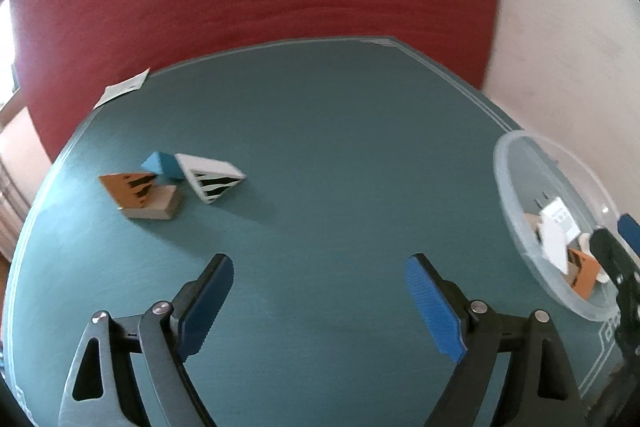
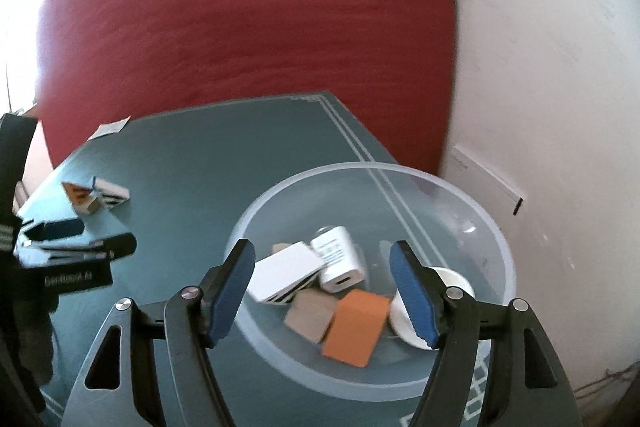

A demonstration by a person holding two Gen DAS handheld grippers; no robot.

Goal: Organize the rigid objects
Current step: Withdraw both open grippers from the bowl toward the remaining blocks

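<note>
Left wrist view: your left gripper (image 1: 320, 307) hangs over the bare middle of the table (image 1: 340, 147), fingers wide apart, nothing btwn them. Three blocks sit bunched near the table's left edge: an orange striped block (image 1: 130, 189), a blue block (image 1: 166, 167) and a white striped block (image 1: 212, 179). They look like they touch each other. The clear bowl (image 1: 516, 195) is at the right edge.

Right wrist view: your right gripper (image 2: 322, 293) hangs over the bowl, fingers apart and empty. Inside lie a white box (image 2: 286, 273), a white charger (image 2: 340, 261), an orange box (image 2: 356, 327), a tan block (image 2: 310, 315) and a white cup (image 2: 408, 319), partly hidden by a finger.

What could go wrong, I think:
- The three blocks are packed tight. If you go for one w/ wide fingers, you may bump the others and push them off the left edge, which is near.
- The slanted sides may slip out of the pads if you pinch on the slope.
- The bowl sits right at the table's right edge and looks light. Knock its rim w/ the right gripper and it could slide or tip.
- Both pics are blurry, so aim could be off.
</note>
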